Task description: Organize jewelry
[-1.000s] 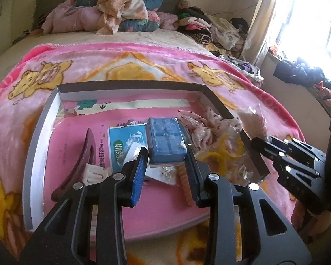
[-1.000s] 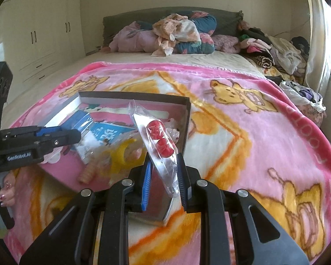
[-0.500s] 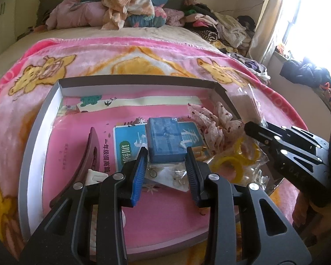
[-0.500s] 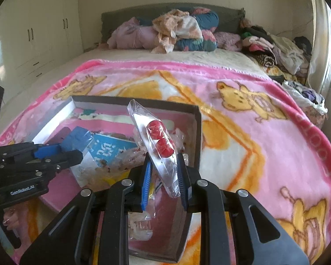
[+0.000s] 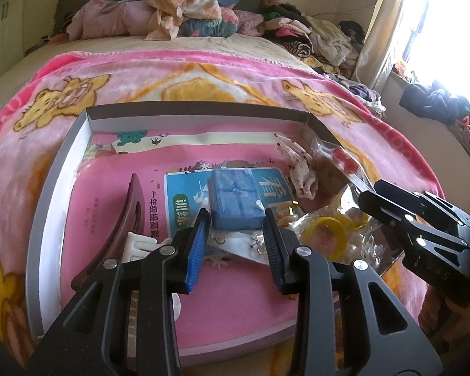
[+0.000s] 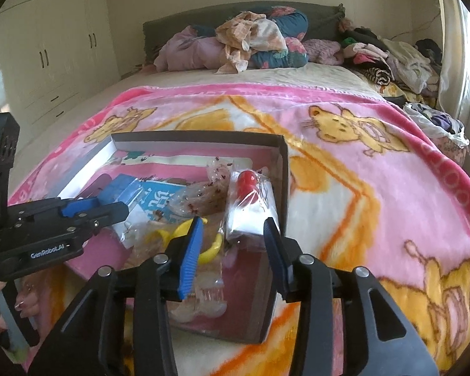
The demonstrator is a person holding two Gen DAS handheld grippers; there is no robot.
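Observation:
A shallow grey-walled box (image 5: 200,106) lies on the pink blanket and holds the jewelry. My left gripper (image 5: 235,224) is open, its jaws on either side of a small blue gift box (image 5: 235,199) that rests on a blue card. My right gripper (image 6: 233,233) is open and empty; it also shows in the left wrist view (image 5: 373,194). A clear packet with red beads (image 6: 249,200) lies in the box by its right wall, just ahead of the right jaws. The packet also shows in the left wrist view (image 5: 341,159). Yellow rings in plastic (image 5: 327,235) lie beside it.
A dark red hair clip (image 5: 125,219) and a white clip (image 5: 142,246) lie at the box's left. A bag with red-dotted pieces (image 6: 203,197) sits mid-box. Piled clothes (image 6: 253,40) lie at the bed's head. A wardrobe (image 6: 47,50) stands left, a window (image 5: 438,31) right.
My right gripper moved over the box, opened and let go of the red-bead packet, which now lies inside. My left gripper opened wider around the blue gift box.

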